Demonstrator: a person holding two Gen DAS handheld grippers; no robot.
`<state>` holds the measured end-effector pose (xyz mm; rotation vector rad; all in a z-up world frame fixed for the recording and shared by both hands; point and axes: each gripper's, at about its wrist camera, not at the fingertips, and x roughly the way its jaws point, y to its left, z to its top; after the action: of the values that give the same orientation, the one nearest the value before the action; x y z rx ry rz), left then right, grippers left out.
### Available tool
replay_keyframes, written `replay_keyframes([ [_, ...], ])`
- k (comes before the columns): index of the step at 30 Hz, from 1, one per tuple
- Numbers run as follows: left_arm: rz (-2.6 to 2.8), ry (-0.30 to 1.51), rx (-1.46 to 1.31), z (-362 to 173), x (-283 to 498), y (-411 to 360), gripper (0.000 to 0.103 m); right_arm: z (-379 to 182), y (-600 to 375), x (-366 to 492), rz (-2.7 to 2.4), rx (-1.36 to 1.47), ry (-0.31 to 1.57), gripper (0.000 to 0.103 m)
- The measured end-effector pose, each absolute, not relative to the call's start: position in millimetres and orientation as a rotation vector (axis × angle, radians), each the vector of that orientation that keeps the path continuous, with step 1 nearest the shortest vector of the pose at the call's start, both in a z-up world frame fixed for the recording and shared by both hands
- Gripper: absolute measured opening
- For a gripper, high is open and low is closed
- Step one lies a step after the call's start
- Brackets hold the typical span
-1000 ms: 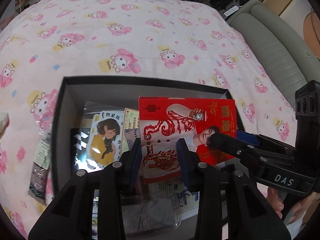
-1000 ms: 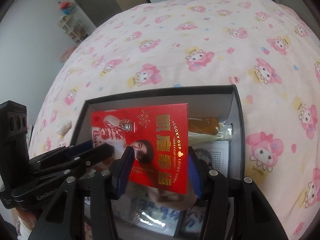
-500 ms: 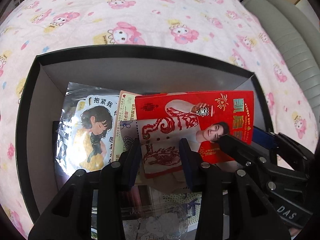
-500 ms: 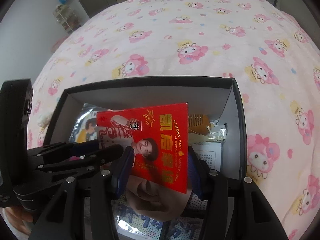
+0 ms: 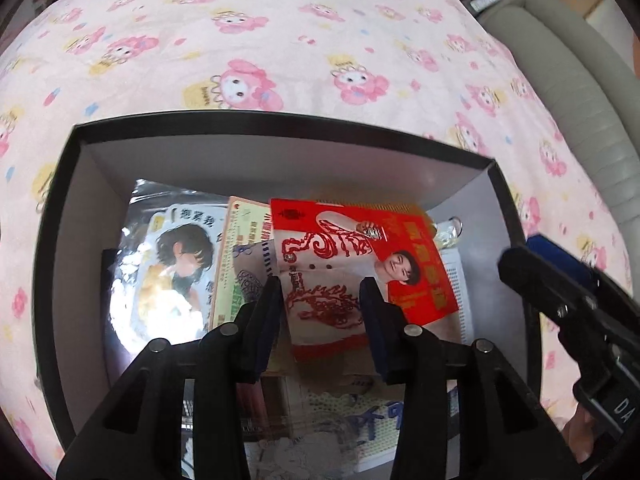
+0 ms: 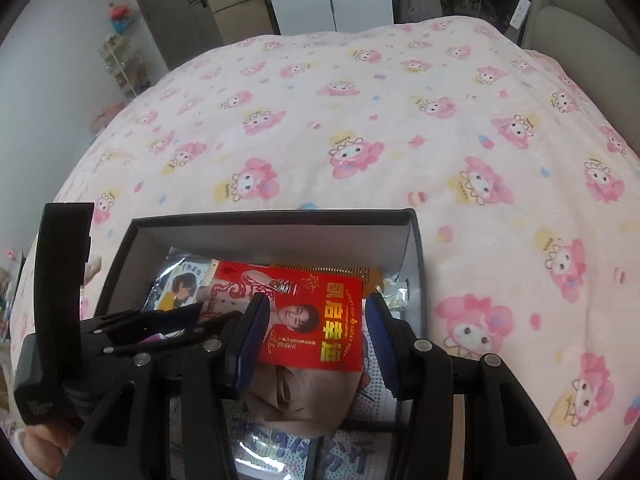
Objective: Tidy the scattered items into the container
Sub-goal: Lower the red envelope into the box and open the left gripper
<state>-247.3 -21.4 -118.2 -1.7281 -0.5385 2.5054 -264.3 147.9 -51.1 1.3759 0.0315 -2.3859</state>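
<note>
A black open box (image 5: 280,120) (image 6: 272,216) sits on the pink patterned bedspread. A red printed card (image 5: 360,264) (image 6: 312,320) lies inside it on top of other flat items. My left gripper (image 5: 320,300) is open, with its fingers on either side of the card's lower white part and not touching it. My right gripper (image 6: 312,340) is open above the card's right end and has pulled clear of it; it also shows at the right in the left wrist view (image 5: 560,280). A cartoon-girl card in a clear sleeve (image 5: 176,264) lies at the box's left.
Inside the box are a yellow-green leaflet (image 5: 236,256), a white perforated sheet (image 5: 456,292), a tan cloth piece (image 6: 304,400) and clear sleeves with blue lettering (image 6: 280,448). A grey sofa (image 5: 580,80) stands at the right. Bedspread (image 6: 360,120) surrounds the box.
The red card went down into the box and now lies there. Both grippers opened off it, and the right gripper drew back to the right.
</note>
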Motion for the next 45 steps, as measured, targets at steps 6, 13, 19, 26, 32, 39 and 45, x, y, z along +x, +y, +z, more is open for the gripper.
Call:
replay_keyframes([
  [6,2.528,-0.516,-1.815,-112,-232,-28,0.040,-60,148,-262,-2.345,1.451,0.056,0.046],
  [13,2.445,-0.369,-1.908,-123,-226,-17,0.040,-75,133,-254,-2.266,1.503,0.165,0.046],
  [19,2.424,-0.369,-1.914,-134,-237,-9,0.038,-102,126,-260,-2.260,1.586,0.259,0.047],
  [26,2.435,-0.380,-1.904,-134,-249,-12,0.038,-99,128,-273,-2.314,1.539,0.243,0.047],
  [32,2.414,-0.498,-1.866,-127,-253,-17,0.038,-95,130,-275,-2.335,1.498,0.230,0.047],
  [39,2.458,-0.412,-1.868,-122,-236,-14,0.039,-76,146,-274,-2.343,1.491,0.127,0.047],
  [45,2.440,-0.408,-1.868,-123,-223,-16,0.038,-71,169,-279,-2.302,1.496,-0.024,0.046],
])
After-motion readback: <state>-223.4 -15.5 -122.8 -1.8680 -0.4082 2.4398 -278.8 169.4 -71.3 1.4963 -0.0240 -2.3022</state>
